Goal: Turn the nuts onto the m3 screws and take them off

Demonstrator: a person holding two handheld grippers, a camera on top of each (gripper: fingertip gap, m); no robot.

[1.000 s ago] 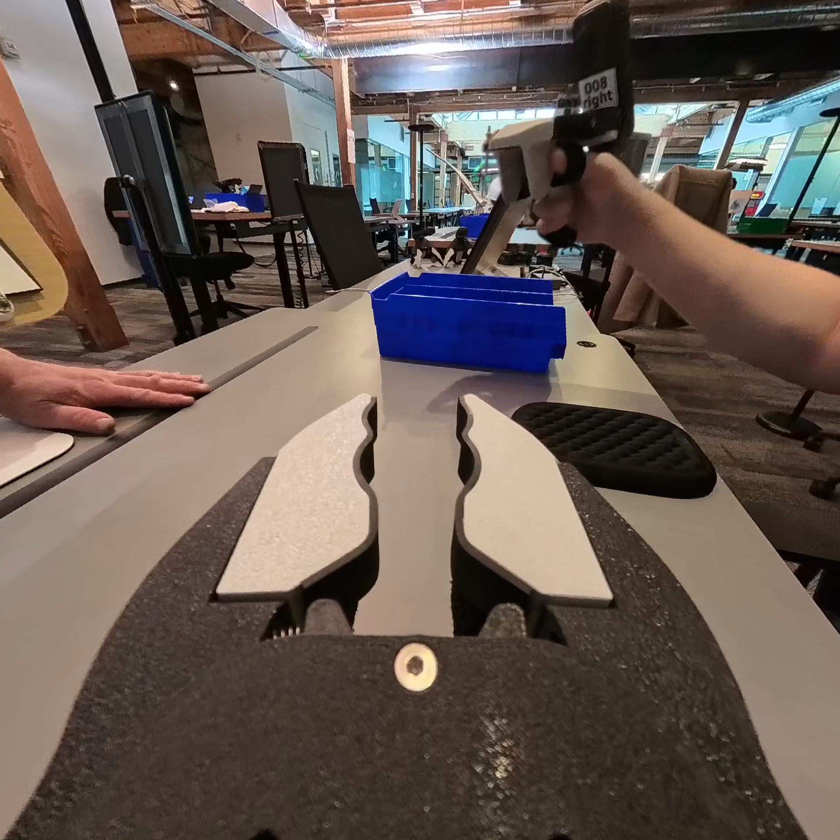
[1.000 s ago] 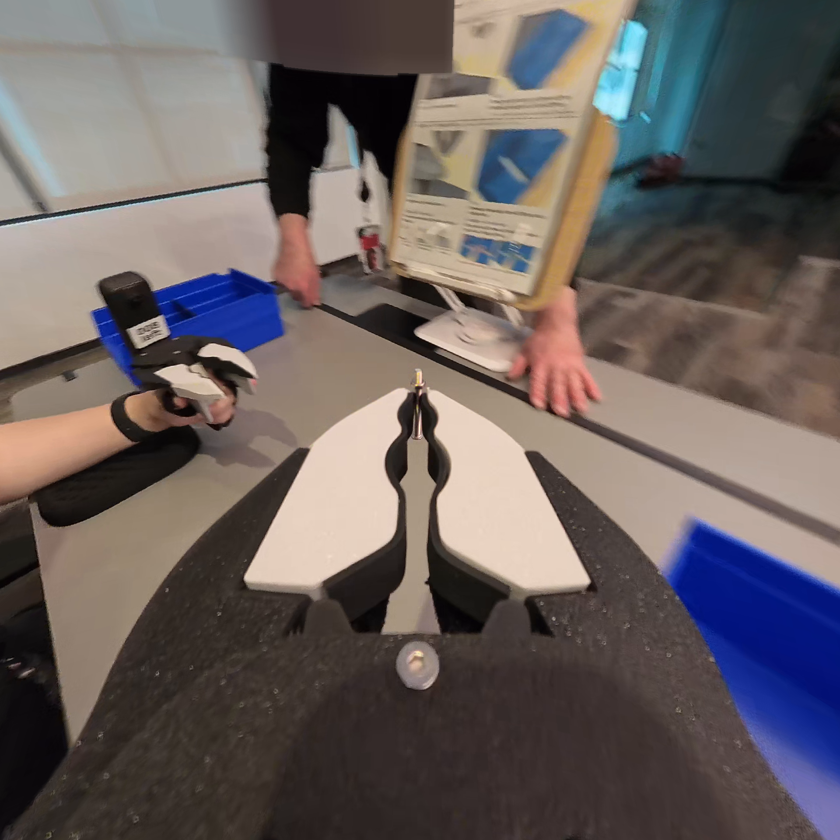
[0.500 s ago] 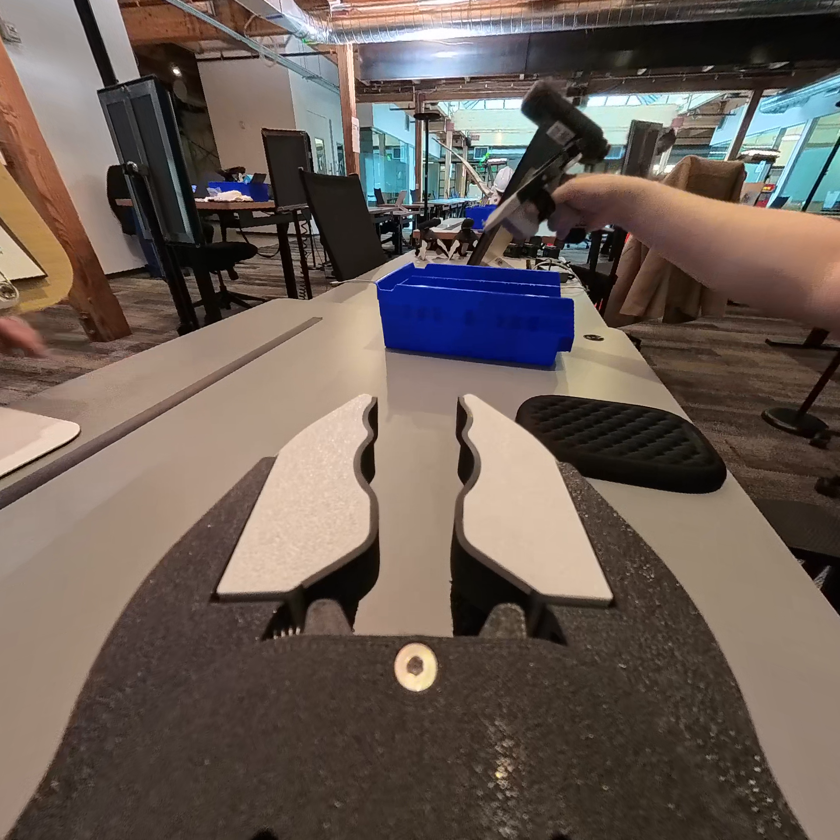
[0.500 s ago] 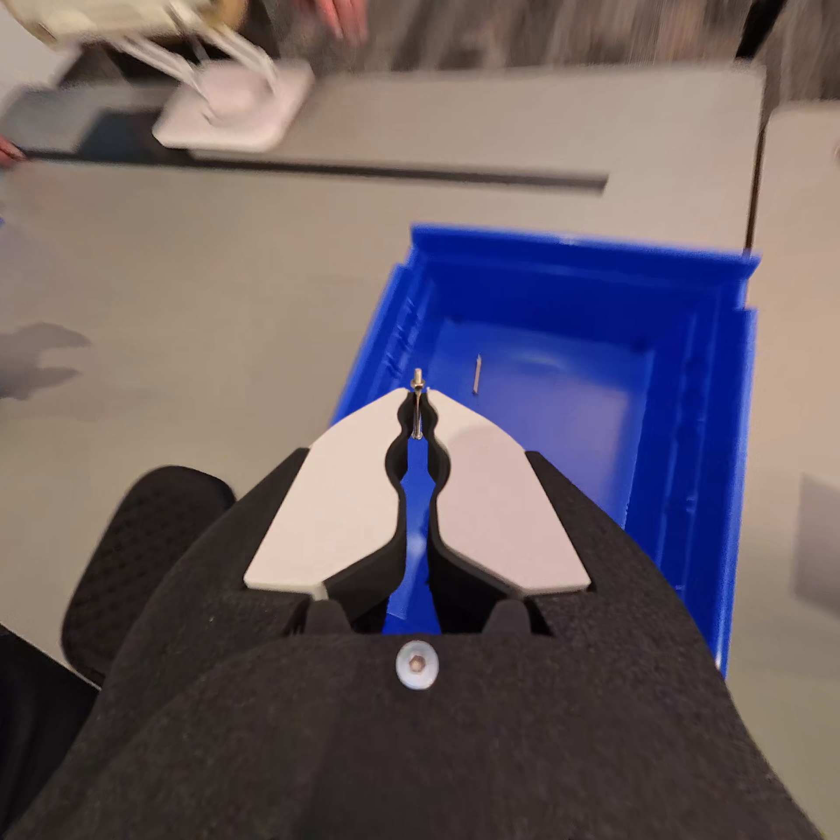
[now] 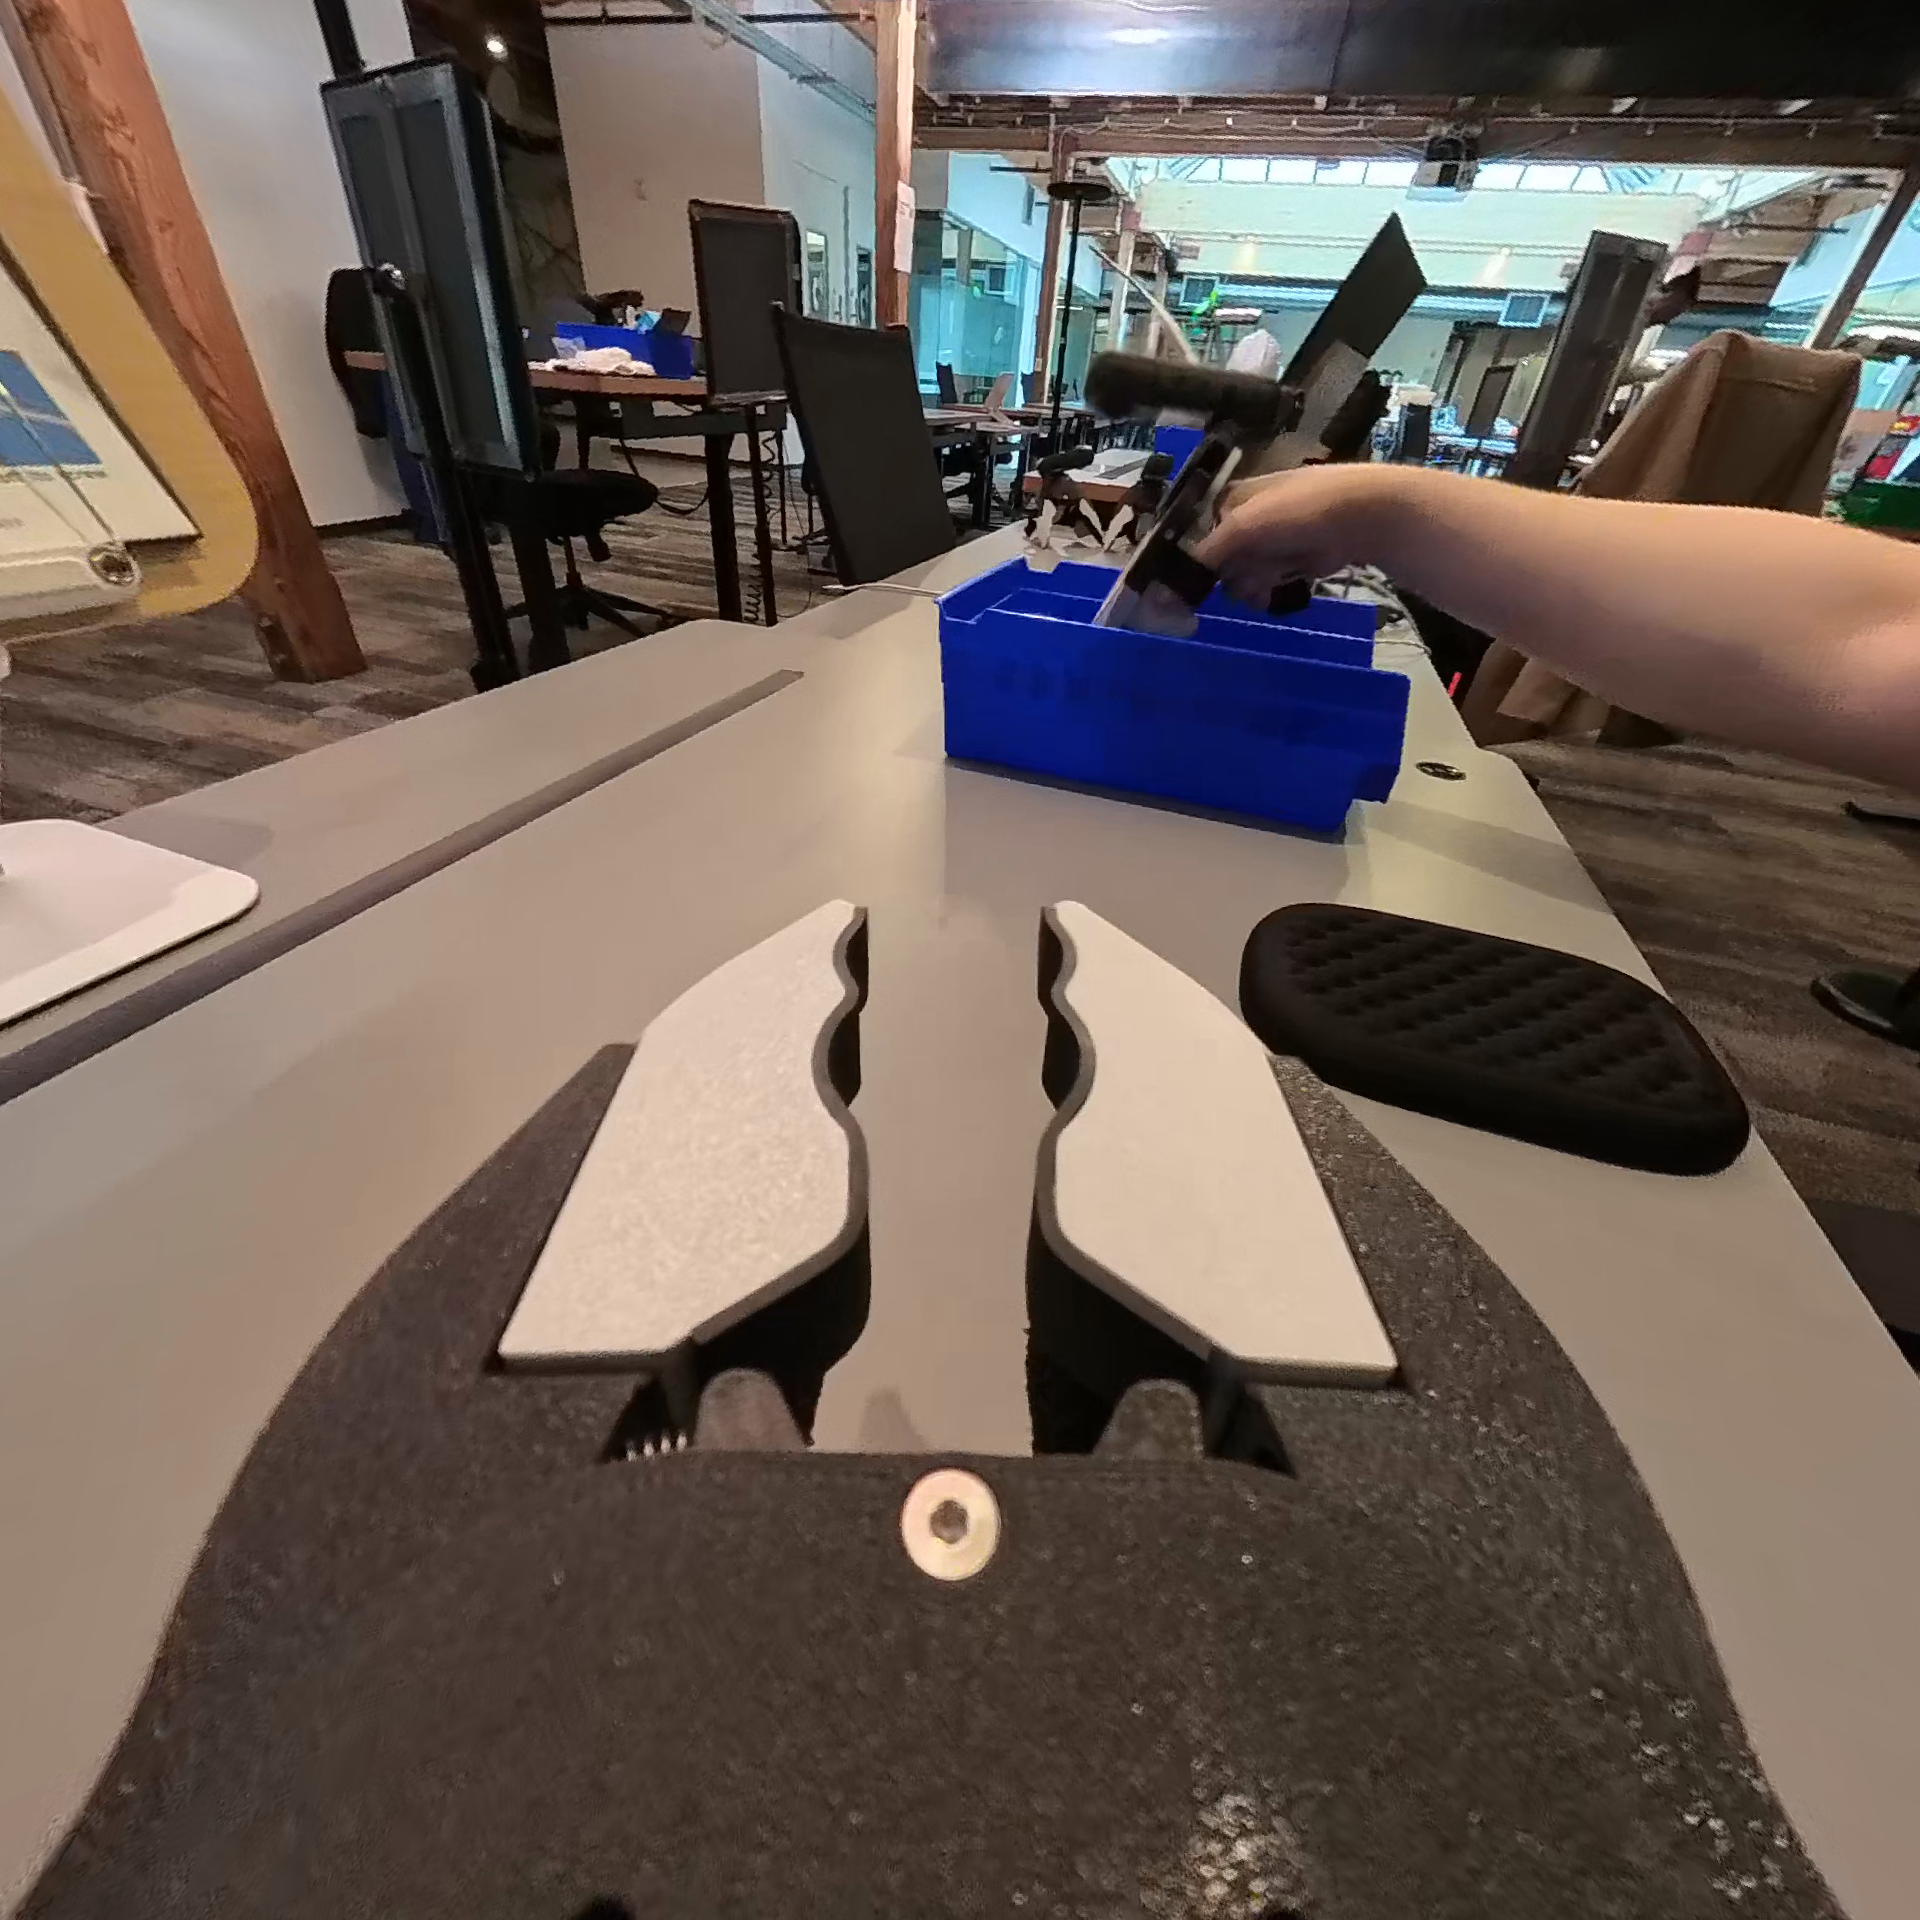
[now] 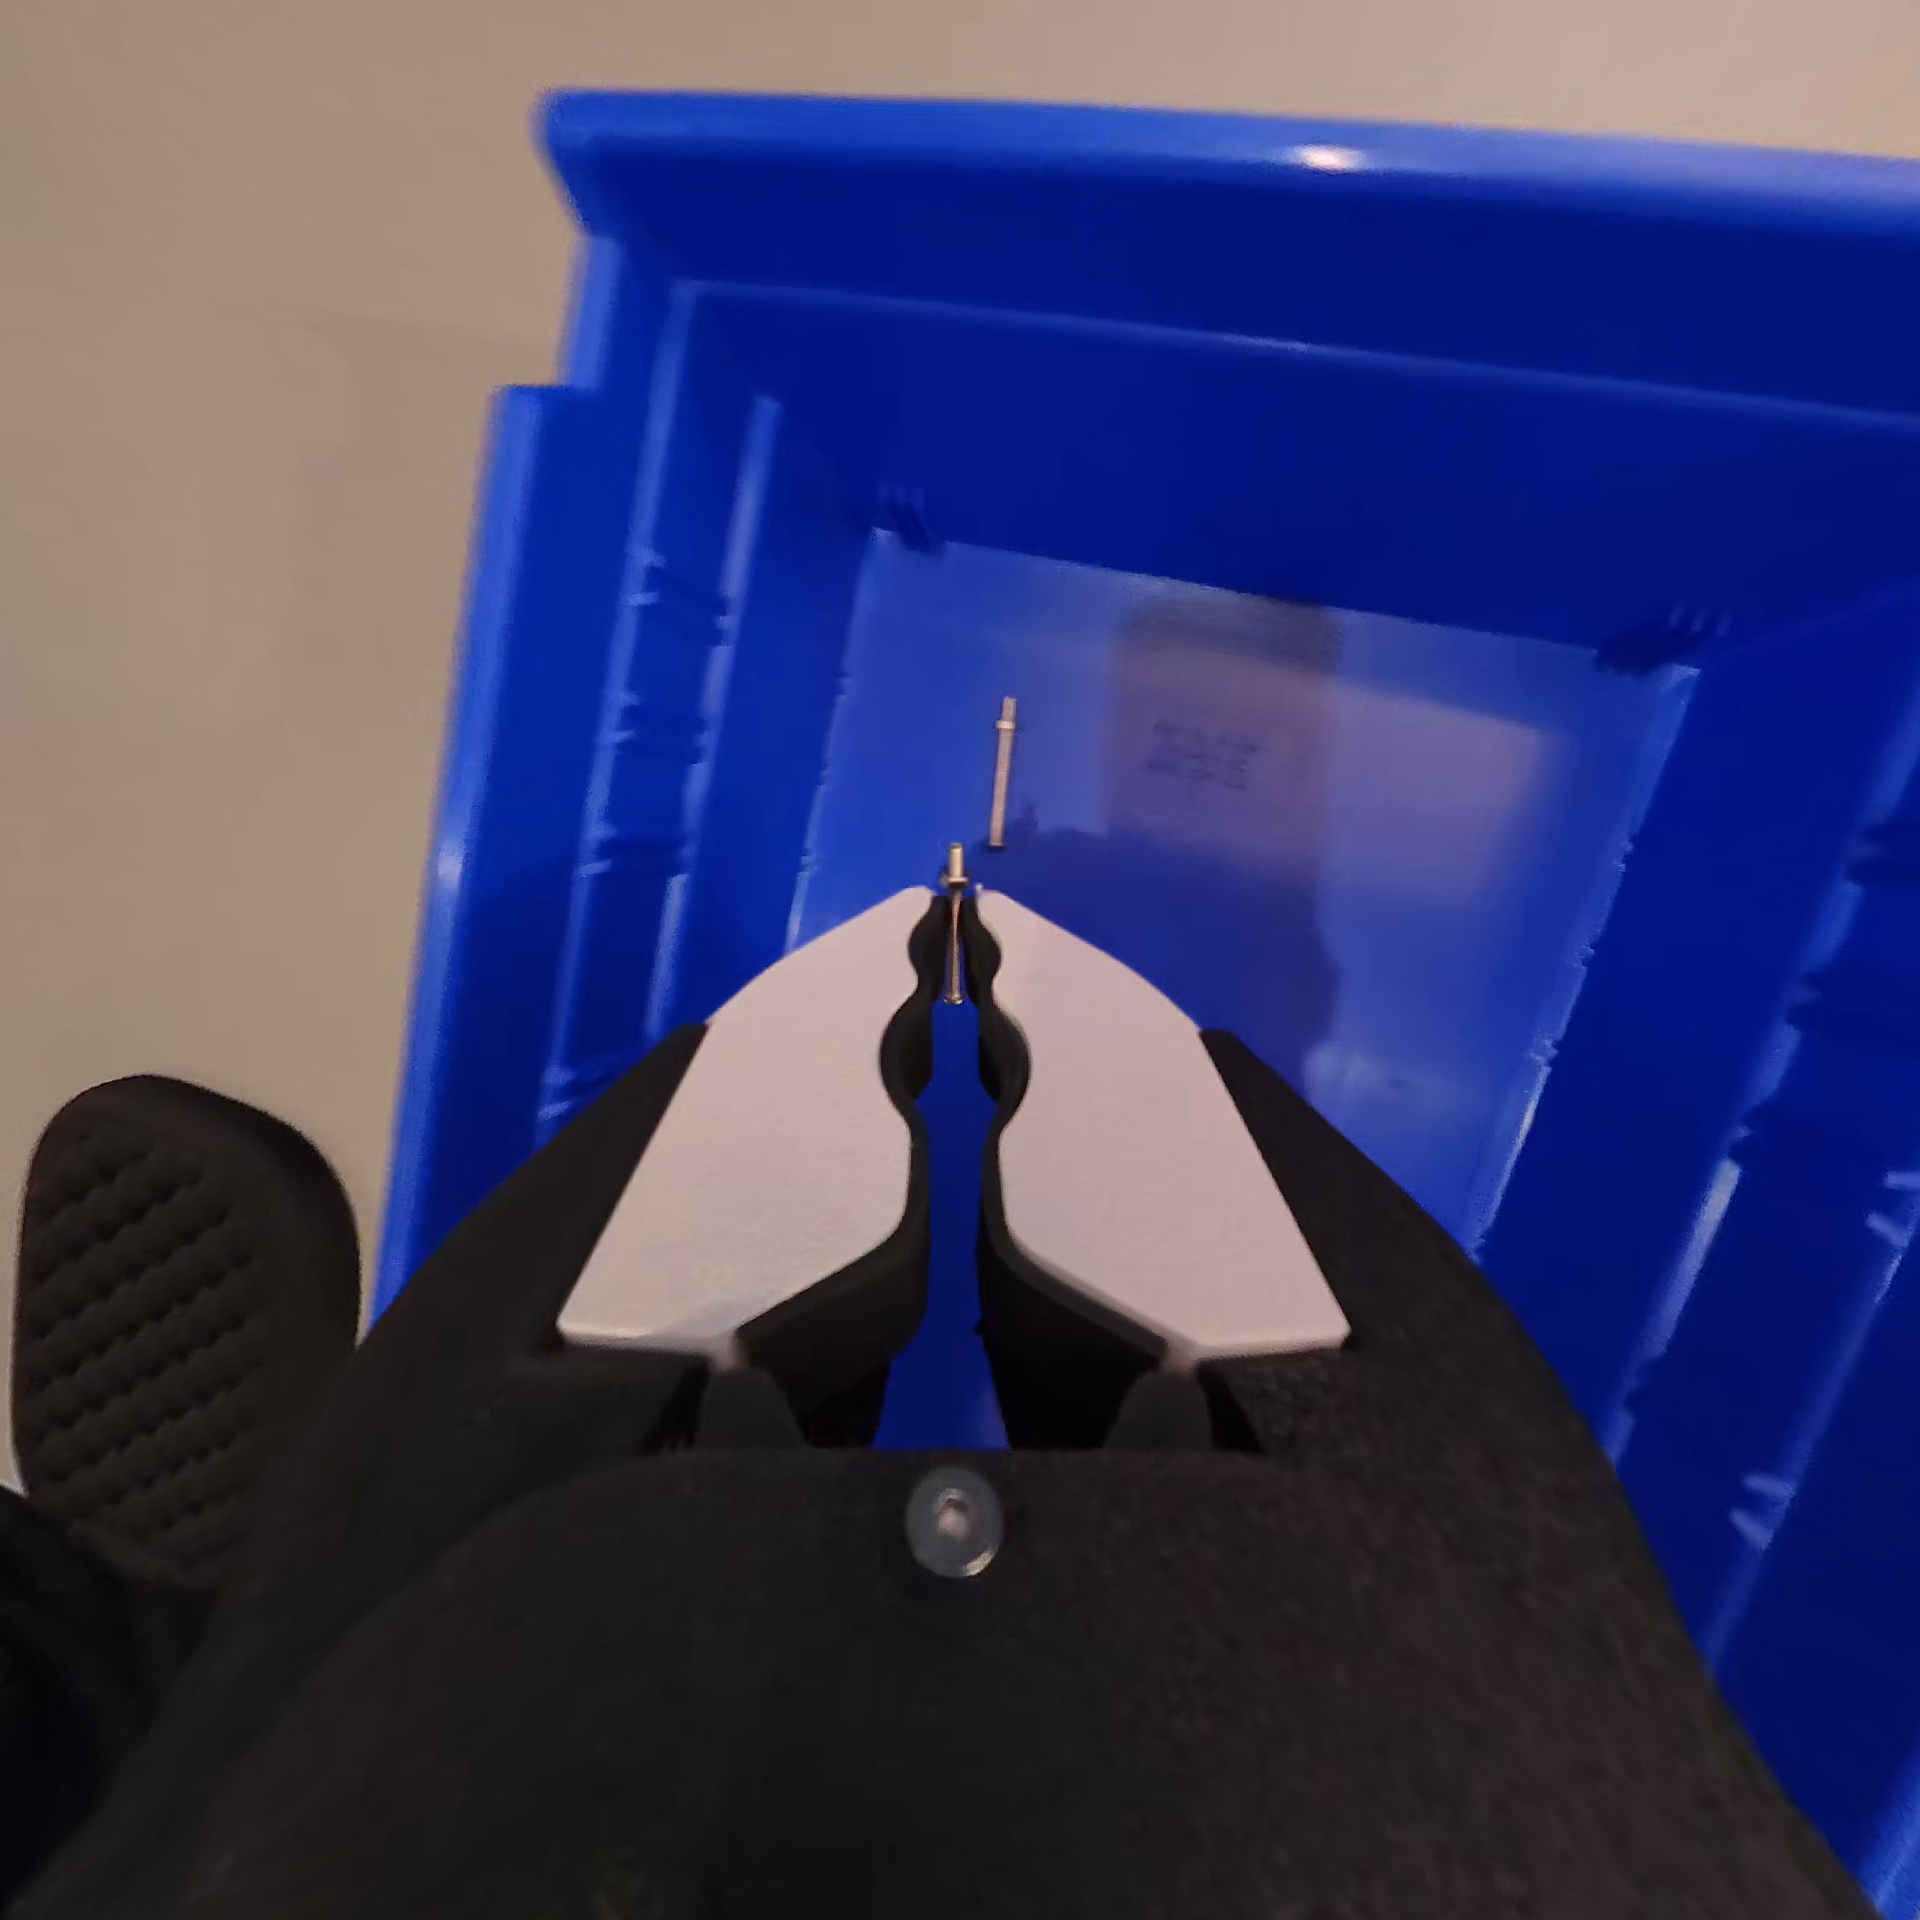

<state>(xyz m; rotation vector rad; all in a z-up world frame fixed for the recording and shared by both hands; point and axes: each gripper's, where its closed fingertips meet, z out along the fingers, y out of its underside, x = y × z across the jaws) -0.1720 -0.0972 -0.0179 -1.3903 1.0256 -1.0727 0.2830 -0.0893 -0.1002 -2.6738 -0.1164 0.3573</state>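
My right gripper (image 6: 953, 896) is shut on a thin silver m3 screw (image 6: 952, 930), which pokes out past the fingertips. It points down into a blue bin (image 6: 1195, 343), above the bin floor. A second screw (image 6: 1002, 771) lies on the bin floor just beyond the tips. In the left wrist view the right gripper (image 5: 1148, 613) dips into the same blue bin (image 5: 1164, 727) at the table's far end. My left gripper (image 5: 951, 920) is open and empty, low over the grey table (image 5: 623, 883).
A black dimpled pad (image 5: 1475, 1049) lies at the table's right edge; it also shows in the right wrist view (image 6: 156, 1278). A white stand base (image 5: 94, 904) sits at the left. A dark groove (image 5: 468, 842) runs along the table. Chairs and desks stand beyond. The grippers' ends are close to 45 cm from one another.
My right gripper swung from facing the person and the stand over to the blue bin and lowered into it, still holding the screw. The person's hand left the table. My left gripper stayed put.
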